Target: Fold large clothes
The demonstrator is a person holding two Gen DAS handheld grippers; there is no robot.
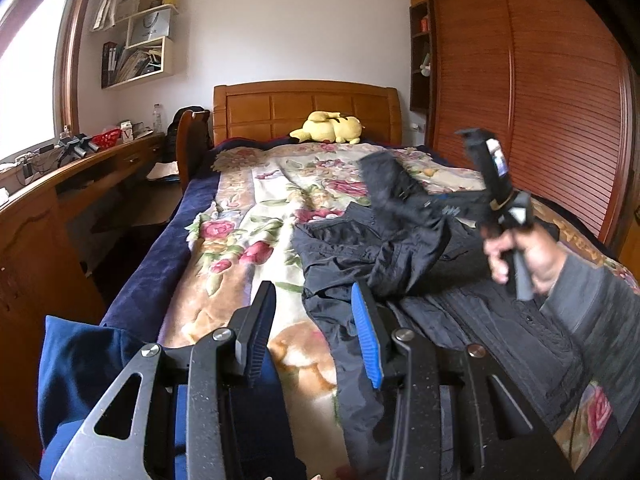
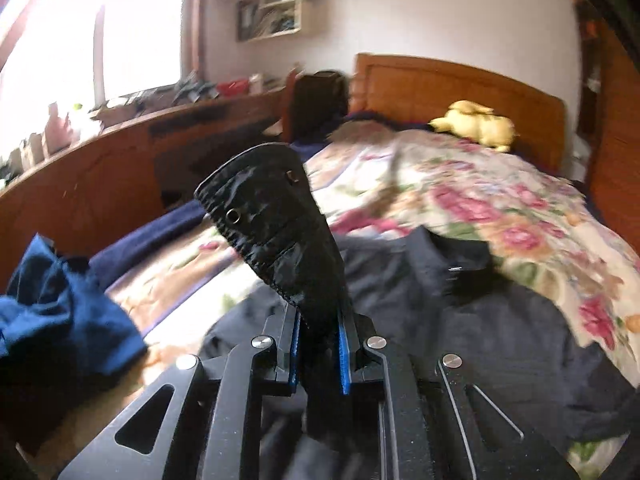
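Note:
A large black jacket [image 1: 400, 256] lies spread on the flowered bedspread [image 1: 256, 200]. My left gripper [image 1: 316, 332] is open and empty, low over the jacket's near left edge. My right gripper [image 2: 318, 344] is shut on the jacket's black sleeve cuff [image 2: 272, 224], which has a snap button and stands up above the jaws. The rest of the jacket [image 2: 500, 320] lies flat below, collar toward the headboard. In the left wrist view the right gripper [image 1: 496, 184] is raised at the right, held by a hand, with the lifted sleeve [image 1: 384, 184] blurred beside it.
A blue garment [image 1: 80, 368] lies bunched at the bed's near left corner; it also shows in the right wrist view [image 2: 60, 312]. A yellow plush toy [image 1: 328, 128] rests by the wooden headboard [image 1: 304, 104]. A cluttered desk [image 1: 80, 176] runs along the left; a wardrobe [image 1: 540, 100] stands right.

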